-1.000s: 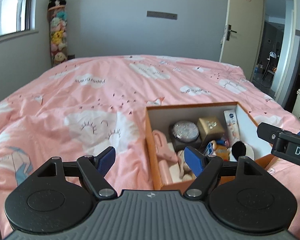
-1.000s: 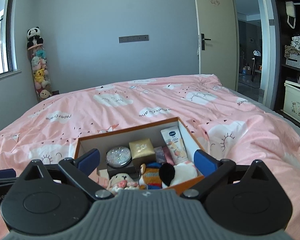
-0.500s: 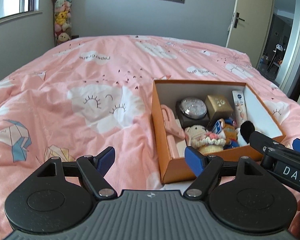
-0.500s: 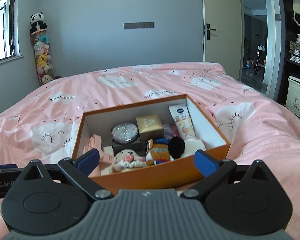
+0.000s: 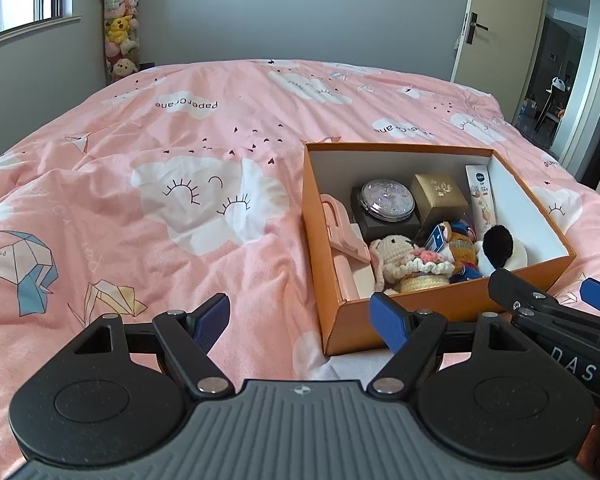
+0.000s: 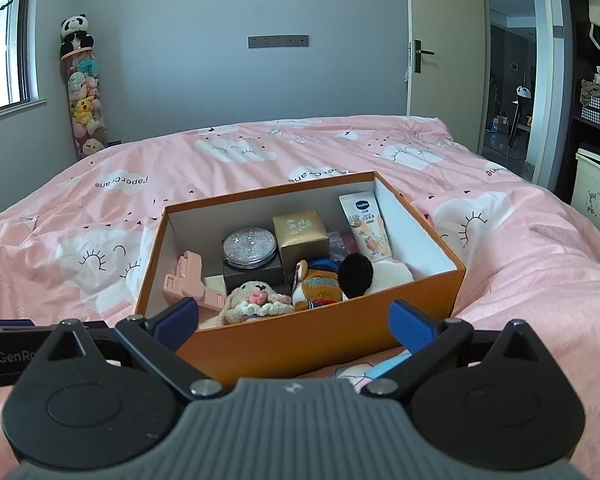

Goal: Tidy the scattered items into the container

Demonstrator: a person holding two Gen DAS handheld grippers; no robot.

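Observation:
An orange box [image 6: 300, 344] [image 5: 320, 240] sits on the pink bedspread. It holds a pink clip [image 6: 188, 280], a glitter compact [image 6: 249, 249], a gold cube box [image 6: 300, 236], a hand cream tube [image 6: 366, 226], a knitted bunny [image 6: 256, 300], a striped plush [image 6: 318, 286] and a black-and-white plush [image 6: 356, 272]. My left gripper [image 5: 300, 316] is open and empty, near the box's front left corner. My right gripper [image 6: 294, 320] is open and empty, just in front of the box's near wall. It also shows in the left wrist view [image 5: 540, 304].
The pink bedspread [image 5: 160, 200] spreads wide to the left and behind the box. A column of plush toys [image 6: 82, 92] stands in the far left corner. An open door [image 6: 508, 80] and shelves [image 6: 596, 100] are at the right.
Both grippers have risen and pulled back from the box, so I see more of its inside and near wall. Both stay open and empty.

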